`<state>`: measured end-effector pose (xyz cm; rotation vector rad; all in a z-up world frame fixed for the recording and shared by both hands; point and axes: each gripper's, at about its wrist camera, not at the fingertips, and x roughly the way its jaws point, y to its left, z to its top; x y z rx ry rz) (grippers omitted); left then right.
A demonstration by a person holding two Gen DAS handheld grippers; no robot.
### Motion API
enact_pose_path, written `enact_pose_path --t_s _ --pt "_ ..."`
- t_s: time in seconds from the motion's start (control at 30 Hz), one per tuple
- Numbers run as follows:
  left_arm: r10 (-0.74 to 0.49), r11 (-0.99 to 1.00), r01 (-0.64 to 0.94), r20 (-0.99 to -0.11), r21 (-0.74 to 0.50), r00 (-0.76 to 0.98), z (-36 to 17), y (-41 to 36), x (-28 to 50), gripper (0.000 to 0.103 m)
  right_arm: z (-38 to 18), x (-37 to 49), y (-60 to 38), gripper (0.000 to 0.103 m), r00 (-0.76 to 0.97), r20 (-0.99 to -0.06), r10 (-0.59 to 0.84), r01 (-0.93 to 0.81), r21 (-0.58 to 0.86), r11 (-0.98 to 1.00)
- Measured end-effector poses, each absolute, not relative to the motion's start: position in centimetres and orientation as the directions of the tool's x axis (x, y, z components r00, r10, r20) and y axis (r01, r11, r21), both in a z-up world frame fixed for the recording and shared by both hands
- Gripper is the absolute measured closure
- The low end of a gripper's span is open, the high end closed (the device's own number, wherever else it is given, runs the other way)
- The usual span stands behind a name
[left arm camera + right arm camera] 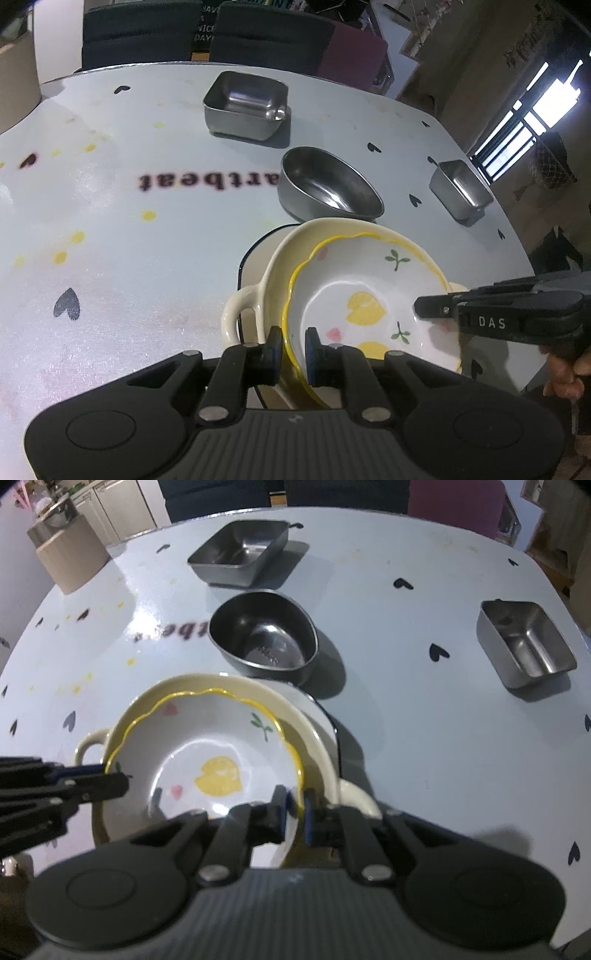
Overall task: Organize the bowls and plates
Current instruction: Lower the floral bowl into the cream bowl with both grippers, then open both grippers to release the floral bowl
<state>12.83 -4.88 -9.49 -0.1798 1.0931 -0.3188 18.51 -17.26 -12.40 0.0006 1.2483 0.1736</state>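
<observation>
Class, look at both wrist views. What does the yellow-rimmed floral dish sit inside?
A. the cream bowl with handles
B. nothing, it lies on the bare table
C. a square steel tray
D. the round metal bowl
A: the floral dish nests inside the cream bowl with handles, and both tools grip the dish's rim.
</observation>
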Motion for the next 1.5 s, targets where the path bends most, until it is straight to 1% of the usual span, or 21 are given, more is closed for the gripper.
enact_pose_path --t_s 0.3,0.87,1.17,1.23,1.27,1.37,1.5 --pt "-0.329 0.944 0.162 -0.844 -0.287 0.424 -9.2 -4.8 12.9 0.09 -12.7 18.7 -17.5 0.091 0.29 -0.945 0.149 -0.139 0.113 0.984" --pt "-0.316 0.948 0.183 -0.846 -0.261 0.429 -8.7 -5.0 12.7 0.09 -13.1 18.7 -17.3 0.09 0.289 -0.946 0.147 -0.16 0.104 0.982" --pt "-0.341 0.939 0.203 -0.812 -0.276 0.473 -6.8 -4.7 11.8 0.09 -12.7 18.6 -17.0 0.09 0.289 -0.949 0.13 -0.167 0.084 0.982" --pt "-0.342 0.939 0.205 -0.812 -0.277 0.472 -6.7 -4.6 11.7 0.09 -11.7 18.4 -17.0 0.089 0.33 -0.937 0.115 -0.167 0.062 0.984" --pt "-0.341 0.939 0.206 -0.814 -0.274 0.471 -6.7 -4.6 11.6 0.09 -11.1 18.2 -17.2 0.088 0.353 -0.926 0.132 -0.167 0.076 0.983" --pt "-0.334 0.942 0.204 -0.819 -0.268 0.467 -6.9 -4.6 11.6 0.09 -10.0 17.8 -17.9 0.088 0.375 -0.907 0.193 -0.152 0.145 0.978" --pt "-0.335 0.941 0.204 -0.814 -0.269 0.475 -6.6 -4.5 11.4 0.089 -9.6 17.2 -17.9 0.088 0.385 -0.902 0.197 -0.164 0.143 0.976"
